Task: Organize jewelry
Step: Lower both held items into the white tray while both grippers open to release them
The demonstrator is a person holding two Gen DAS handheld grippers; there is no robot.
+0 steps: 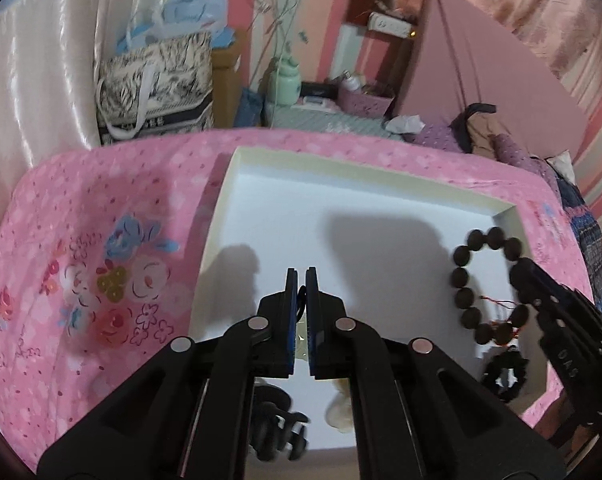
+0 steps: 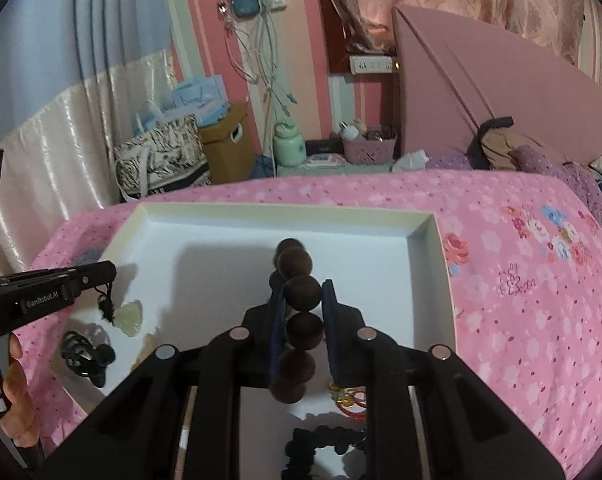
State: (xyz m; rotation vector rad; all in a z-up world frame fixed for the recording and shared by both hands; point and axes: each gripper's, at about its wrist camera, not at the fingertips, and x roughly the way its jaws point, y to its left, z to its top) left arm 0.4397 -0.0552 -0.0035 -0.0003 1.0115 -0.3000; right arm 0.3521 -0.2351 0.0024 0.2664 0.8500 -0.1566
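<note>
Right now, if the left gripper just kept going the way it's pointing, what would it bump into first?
Probably the bare white floor of the tray. The left gripper, jaws shut on a dark cord, points down into it, and nothing else shows ahead, though depth is hard to judge.

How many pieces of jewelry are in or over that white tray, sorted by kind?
Brown bead bracelet: 1
Pale pendant on a black cord: 1
Black pieces, kind unclear: 2
Cream piece, kind unclear: 1
Total: 5
</note>
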